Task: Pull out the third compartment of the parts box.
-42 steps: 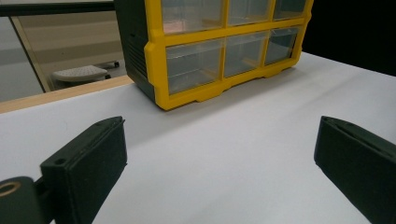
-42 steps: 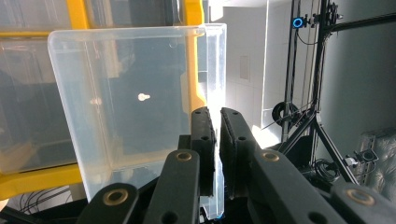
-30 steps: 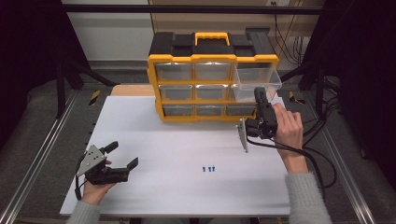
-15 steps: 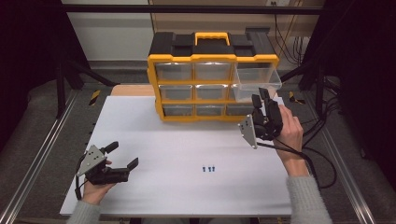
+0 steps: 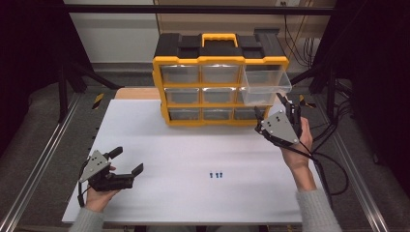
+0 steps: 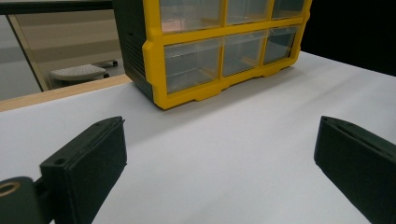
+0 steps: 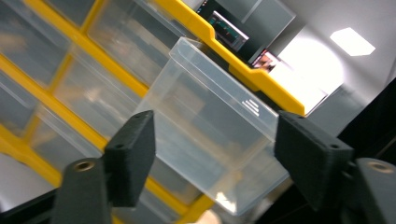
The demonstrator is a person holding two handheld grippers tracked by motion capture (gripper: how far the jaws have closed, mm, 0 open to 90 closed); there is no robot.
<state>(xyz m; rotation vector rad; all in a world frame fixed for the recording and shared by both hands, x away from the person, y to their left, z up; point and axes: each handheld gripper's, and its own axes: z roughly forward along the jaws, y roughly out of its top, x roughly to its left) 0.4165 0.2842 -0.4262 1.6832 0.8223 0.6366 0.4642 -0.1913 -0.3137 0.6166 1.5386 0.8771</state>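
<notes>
A yellow and black organizer (image 5: 220, 87) with clear drawers stands at the back of the white table (image 5: 193, 150). Its top right drawer (image 5: 266, 84) is pulled out and looks empty. My right gripper (image 5: 273, 108) hovers just below and in front of that drawer, pointing up at it. Its jaws have just been opening and stand apart with nothing between them. In the right gripper view the drawer (image 7: 210, 140) shows beyond my right gripper (image 7: 215, 135). My left gripper (image 5: 129, 160) rests open at the near left of the table, and it (image 6: 219, 154) faces the organizer (image 6: 210, 51).
Three small blue screws (image 5: 216, 175) lie on the table near the front centre. Cables (image 5: 333, 159) trail off the right edge. Metal rails (image 5: 38, 164) run along both sides of the table.
The right gripper, shut at the drawer's front a second ago, has opened its jaws, tilted and drawn slightly back from the drawer. The left gripper has stayed still.
</notes>
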